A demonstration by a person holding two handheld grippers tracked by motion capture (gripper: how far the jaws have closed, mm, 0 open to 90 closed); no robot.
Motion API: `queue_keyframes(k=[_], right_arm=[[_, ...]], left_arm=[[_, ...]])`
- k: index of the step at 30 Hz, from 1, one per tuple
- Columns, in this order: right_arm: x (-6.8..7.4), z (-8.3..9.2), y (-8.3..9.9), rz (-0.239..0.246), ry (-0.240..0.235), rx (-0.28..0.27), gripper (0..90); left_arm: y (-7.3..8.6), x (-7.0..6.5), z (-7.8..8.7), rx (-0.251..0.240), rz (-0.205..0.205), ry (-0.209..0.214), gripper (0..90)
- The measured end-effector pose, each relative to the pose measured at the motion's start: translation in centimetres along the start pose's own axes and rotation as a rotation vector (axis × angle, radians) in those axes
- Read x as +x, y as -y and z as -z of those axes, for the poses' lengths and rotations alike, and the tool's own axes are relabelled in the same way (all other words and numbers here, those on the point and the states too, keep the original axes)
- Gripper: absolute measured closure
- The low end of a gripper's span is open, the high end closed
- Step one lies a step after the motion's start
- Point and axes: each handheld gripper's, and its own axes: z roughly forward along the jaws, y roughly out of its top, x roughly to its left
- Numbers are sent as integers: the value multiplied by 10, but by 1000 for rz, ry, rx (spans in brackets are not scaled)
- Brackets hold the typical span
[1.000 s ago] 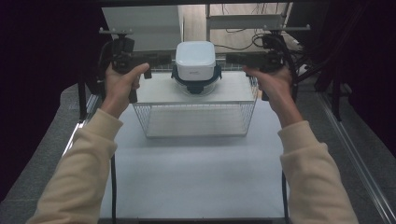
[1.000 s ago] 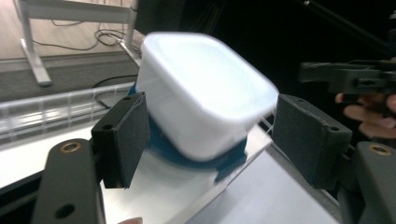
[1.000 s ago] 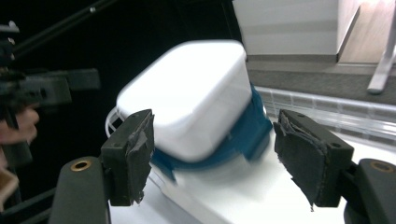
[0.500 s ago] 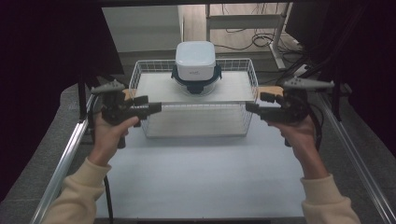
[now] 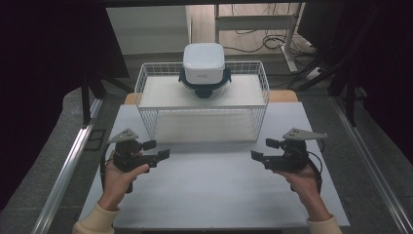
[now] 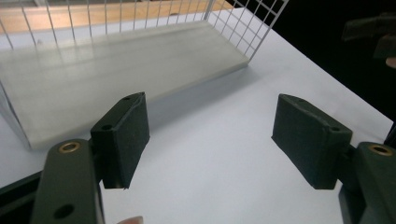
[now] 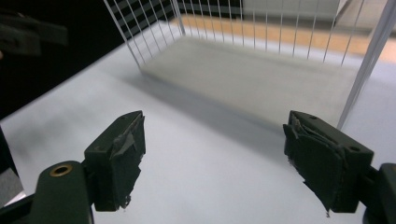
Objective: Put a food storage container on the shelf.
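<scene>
A white box with a dark clip-on base [image 5: 203,63] stands on the top board of a white wire rack [image 5: 146,80] at the back middle of the table. My left gripper [image 5: 157,149] hovers low over the table in front of the rack's left corner, open and empty. My right gripper [image 5: 264,149] mirrors it in front of the right corner; its jaws have just been opening, with nothing between them. In the left gripper view the open gripper [image 6: 210,140] faces the rack's bottom board [image 6: 116,60]. In the right gripper view the open gripper [image 7: 212,158] faces the same board [image 7: 261,79].
The white tabletop [image 5: 209,195] stretches from the rack to the near edge. Metal rails [image 5: 68,165] run along both sides of the table. A wooden strip [image 5: 282,95] lies behind the rack. Cables and a stand's legs lie on the floor beyond.
Both hands have come away from the box on top of the rack, sinking and drawing back toward the near side. They now hover low over the table. The box stays on the rack.
</scene>
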Motion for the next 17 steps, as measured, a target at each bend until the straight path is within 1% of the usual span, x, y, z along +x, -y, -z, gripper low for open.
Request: queue_keyframes(k=[1, 2, 3, 5, 6, 10, 12, 17], right_arm=[[-1, -2, 3, 0, 5, 17, 198], [-1, -4, 4, 2, 11, 26, 197], [-1, -5, 5, 3, 14, 25, 197], [-1, -6, 5, -4, 12, 22, 197], [-1, -7, 5, 3, 21, 21, 197], [-2, -7, 7, -2, 27, 18, 197], [-2, -7, 7, -4, 29, 19, 196], [-3, -6, 10, 2, 38, 14, 190]], left_arm=[[2, 1, -2, 18, -3, -3, 268], [3, 2, -2, 25, -8, -4, 266], [3, 2, -2, 19, 1, -5, 266], [4, 2, -2, 19, -1, -3, 267], [5, 2, -1, 19, -3, -4, 267], [8, 5, -2, 30, 2, -4, 265], [10, 7, -2, 35, 11, -4, 264], [10, 8, 1, 30, 16, -7, 258]])
